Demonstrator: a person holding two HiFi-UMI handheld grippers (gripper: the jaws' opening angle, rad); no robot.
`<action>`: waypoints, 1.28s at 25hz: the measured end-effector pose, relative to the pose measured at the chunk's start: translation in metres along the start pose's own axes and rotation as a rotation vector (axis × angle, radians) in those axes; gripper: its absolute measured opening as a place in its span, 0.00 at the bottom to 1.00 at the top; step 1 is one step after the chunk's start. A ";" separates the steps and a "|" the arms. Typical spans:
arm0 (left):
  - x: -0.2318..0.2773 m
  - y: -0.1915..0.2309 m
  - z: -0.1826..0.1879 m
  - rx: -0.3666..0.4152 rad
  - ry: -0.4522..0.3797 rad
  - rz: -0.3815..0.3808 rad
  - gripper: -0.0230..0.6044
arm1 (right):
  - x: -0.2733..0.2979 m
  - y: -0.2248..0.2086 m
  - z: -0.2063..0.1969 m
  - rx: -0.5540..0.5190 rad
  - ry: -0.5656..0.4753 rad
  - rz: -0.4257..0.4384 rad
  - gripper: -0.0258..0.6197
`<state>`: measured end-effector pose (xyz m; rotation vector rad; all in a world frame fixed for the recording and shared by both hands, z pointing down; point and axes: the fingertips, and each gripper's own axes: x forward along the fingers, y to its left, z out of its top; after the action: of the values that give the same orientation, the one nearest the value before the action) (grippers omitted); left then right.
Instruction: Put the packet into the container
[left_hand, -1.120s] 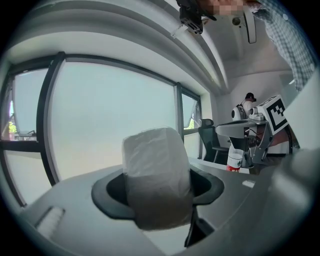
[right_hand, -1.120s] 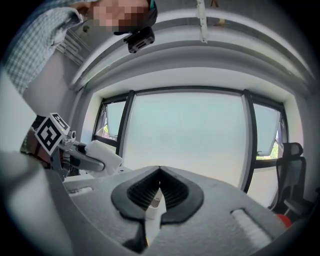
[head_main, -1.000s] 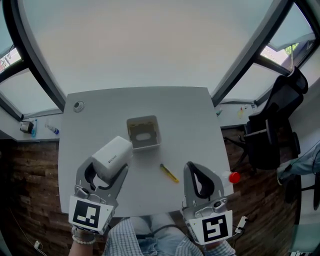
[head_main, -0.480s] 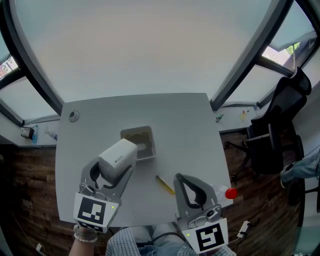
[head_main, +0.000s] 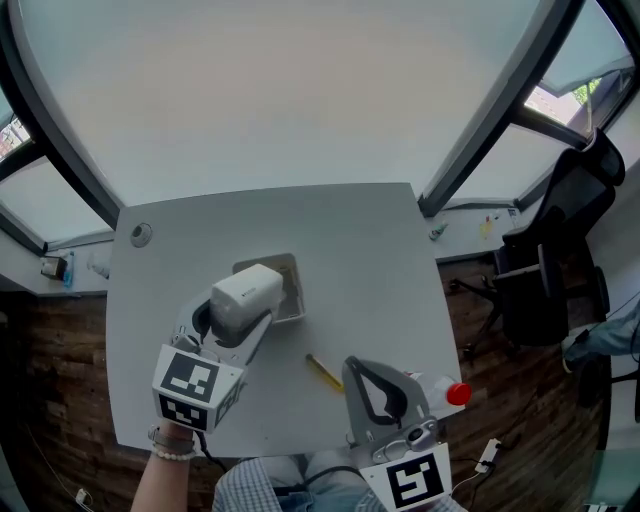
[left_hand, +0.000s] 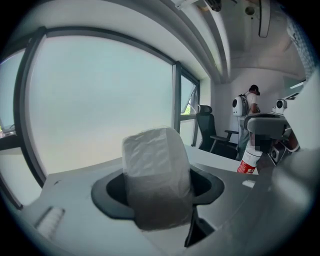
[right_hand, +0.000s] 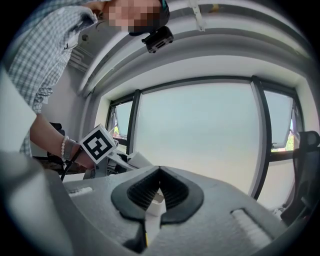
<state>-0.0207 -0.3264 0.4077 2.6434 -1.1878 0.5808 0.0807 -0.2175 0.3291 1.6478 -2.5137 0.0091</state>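
Observation:
My left gripper (head_main: 238, 312) is shut on the white packet (head_main: 247, 293), a plump plastic-wrapped block. It holds the packet in the air right over the near left part of the small open grey container (head_main: 292, 290), hiding most of it. In the left gripper view the packet (left_hand: 156, 172) fills the space between the jaws and stands up past them. My right gripper (head_main: 377, 396) hangs at the table's near edge, shut with nothing in it. Over its closed tips (right_hand: 159, 189) the right gripper view shows the left gripper's marker cube (right_hand: 98, 144).
A yellow pen (head_main: 323, 371) lies on the grey table (head_main: 380, 260) between the grippers. A red-capped bottle (head_main: 446, 393) stands by the right gripper. A small round fitting (head_main: 140, 234) sits at the far left corner. A black office chair (head_main: 550, 265) stands to the right.
My left gripper has carried the packet forward and to the right, from beside the container to over it. The right gripper has drawn back a little toward me.

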 end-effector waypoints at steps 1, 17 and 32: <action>0.004 0.001 -0.001 -0.007 0.012 -0.003 0.51 | 0.000 -0.001 -0.001 0.001 0.002 -0.001 0.04; 0.063 0.009 -0.047 0.135 0.337 -0.037 0.51 | 0.001 -0.009 -0.009 0.016 0.006 -0.021 0.04; 0.092 0.001 -0.067 0.164 0.400 -0.060 0.53 | -0.001 -0.015 -0.021 0.051 0.036 -0.048 0.04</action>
<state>0.0161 -0.3678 0.5074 2.5078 -0.9733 1.1722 0.0967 -0.2211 0.3491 1.7109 -2.4669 0.0985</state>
